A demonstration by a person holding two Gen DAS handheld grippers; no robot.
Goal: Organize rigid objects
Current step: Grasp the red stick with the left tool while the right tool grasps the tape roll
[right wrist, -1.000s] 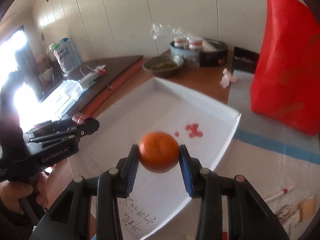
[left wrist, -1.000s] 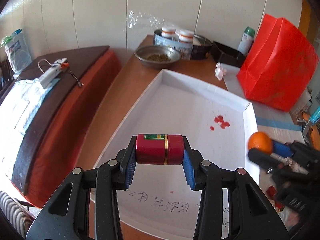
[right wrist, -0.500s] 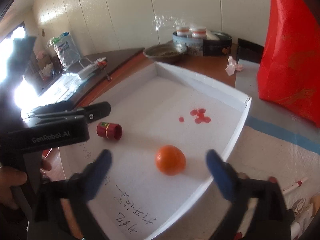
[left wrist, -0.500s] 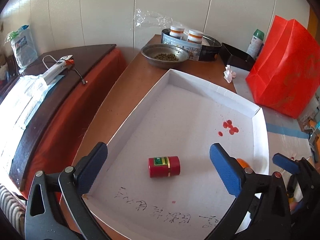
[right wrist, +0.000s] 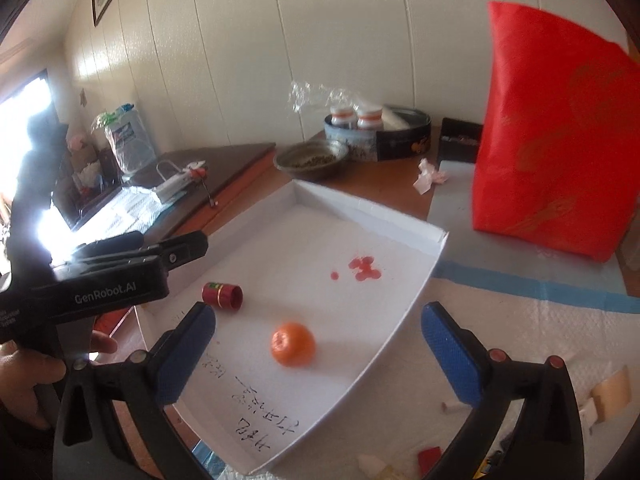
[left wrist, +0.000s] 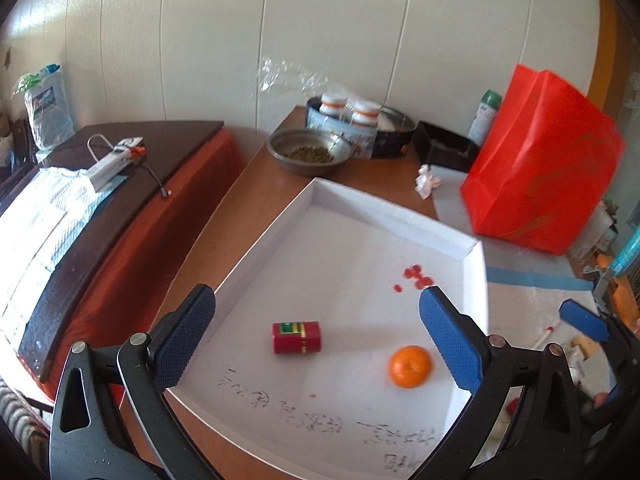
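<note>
A small red cylinder with gold bands (left wrist: 297, 337) lies on its side in the white box lid (left wrist: 276, 224); it also shows in the right wrist view (right wrist: 222, 294). An orange (left wrist: 410, 366) rests in the lid to its right, seen too in the right wrist view (right wrist: 293, 344). My left gripper (left wrist: 318, 338) is open and empty, raised above the cylinder. My right gripper (right wrist: 320, 344) is open and empty, raised above the orange. The white box lid (right wrist: 424, 280) has handwriting near its front edge.
A red bag (left wrist: 544, 168) stands at the right. A metal bowl (left wrist: 310, 154), a round tin with jars (left wrist: 356, 128) and a black box (left wrist: 444, 148) sit at the back. Small items lie on the white towel (right wrist: 540, 340). A dark bench (left wrist: 120, 184) is at the left.
Both grippers opened, releasing the red cylinder and the orange into the lid, then drew back and up. Both objects now lie still in the lid.
</note>
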